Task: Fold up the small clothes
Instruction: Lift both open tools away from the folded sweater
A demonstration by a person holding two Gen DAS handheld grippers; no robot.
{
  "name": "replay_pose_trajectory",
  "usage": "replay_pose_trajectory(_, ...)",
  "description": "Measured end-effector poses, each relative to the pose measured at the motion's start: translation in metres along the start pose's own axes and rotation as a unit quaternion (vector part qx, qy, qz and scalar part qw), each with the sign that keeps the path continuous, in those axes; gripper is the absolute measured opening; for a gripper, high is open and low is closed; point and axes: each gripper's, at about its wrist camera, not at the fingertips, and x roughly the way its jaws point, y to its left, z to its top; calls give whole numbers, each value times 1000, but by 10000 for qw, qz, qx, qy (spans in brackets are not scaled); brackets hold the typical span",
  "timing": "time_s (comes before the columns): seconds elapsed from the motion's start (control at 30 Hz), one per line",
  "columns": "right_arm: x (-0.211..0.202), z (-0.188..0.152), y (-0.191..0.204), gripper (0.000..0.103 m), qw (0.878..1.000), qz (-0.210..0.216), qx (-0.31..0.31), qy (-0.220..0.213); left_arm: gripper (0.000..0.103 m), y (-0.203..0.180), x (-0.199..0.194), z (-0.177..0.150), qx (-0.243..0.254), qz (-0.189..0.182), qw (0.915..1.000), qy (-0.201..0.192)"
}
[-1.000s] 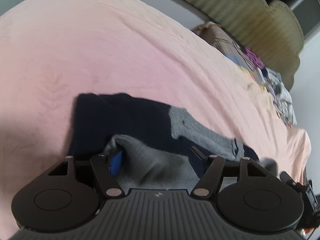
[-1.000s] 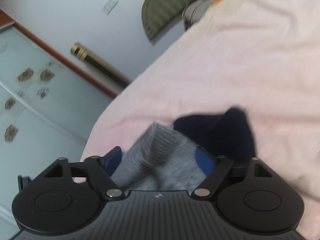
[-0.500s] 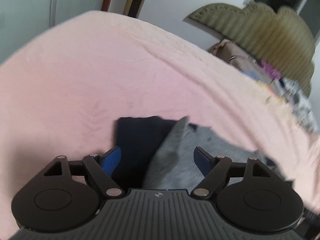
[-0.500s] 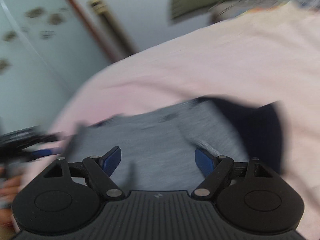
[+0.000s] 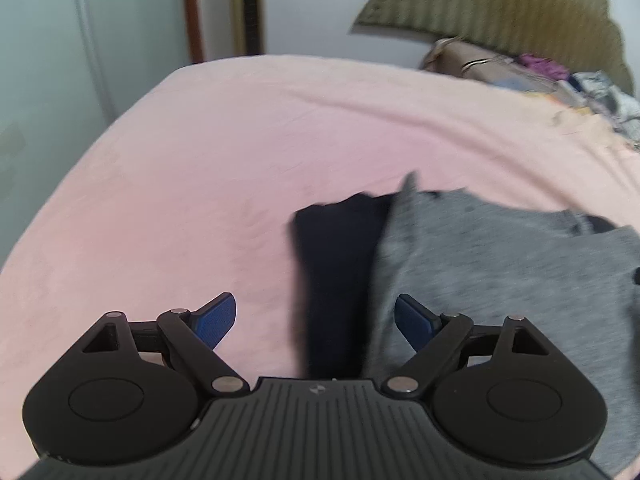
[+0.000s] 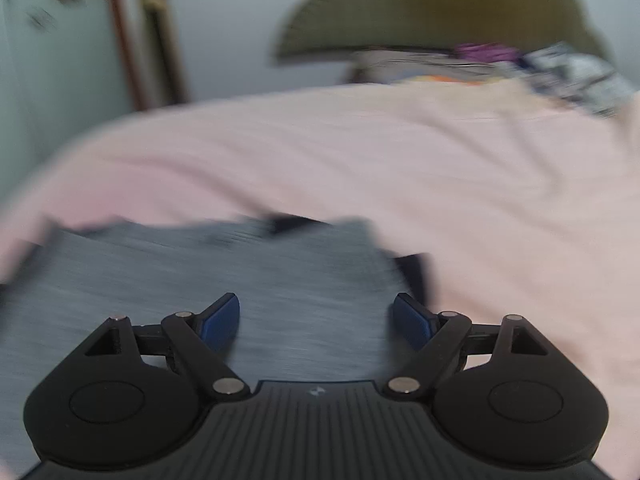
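A small grey garment (image 5: 500, 264) with a dark navy part (image 5: 336, 272) lies on the pink bed sheet (image 5: 200, 184). In the left wrist view my left gripper (image 5: 316, 322) is open above the navy part, holding nothing. In the right wrist view the grey garment (image 6: 240, 276) lies spread under my right gripper (image 6: 316, 320), which is open and empty. A navy edge (image 6: 420, 272) shows at the garment's right side. The right wrist view is motion-blurred.
A pile of mixed clothes (image 5: 560, 80) lies at the far right of the bed, below an olive headboard (image 5: 500, 4). A pale wardrobe door (image 5: 60, 60) and a wooden post (image 5: 192, 8) stand beyond the bed's left edge.
Both grippers let go of the grey fabric and opened. The garment now lies flatter on the sheet. Both cameras swung and pulled back; the left gripper shifted left over the navy part.
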Motion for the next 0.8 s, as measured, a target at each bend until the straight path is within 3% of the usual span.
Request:
replay_pose_trajectory(0.03,-3,-4,0,85,9993,-361,-45,-112,85,7,-3,-3,-83,-40,10000,20)
replay_pose_trajectory(0.07,-11,-8,-2,85,9987,-418,-53,-293,85,15,-7,-5,-138,-173,9998,3)
replay_pose_trajectory(0.17,-36,-20,-8,85,9971,-74,57,-750,88,33,-22,-19,-117,-698,9975,3)
replay_pose_trajectory(0.27,-44,-28,-8,86,9953,-375,-38,-895,91,38,-30,-35,22,-1013,9948,53)
replay_pose_trajectory(0.43,-63,-43,-27,85,9960,695,304,-480,90,43,-43,-63,238,-1454,9889,212)
replay_pose_trajectory(0.5,-73,-50,-32,85,9944,889,472,-325,83,46,-50,-74,264,-1605,9865,208)
replay_pose_trajectory(0.67,-100,-71,-50,85,9895,1276,678,-3,48,49,-46,-87,98,-2101,9763,505)
replay_pose_trajectory(0.73,-111,-82,-56,85,9871,1400,774,113,43,47,-43,-90,100,-2153,9750,540)
replay_pose_trajectory(0.8,-116,-91,-60,76,9851,1495,833,176,37,43,-42,-92,135,-2215,9737,515)
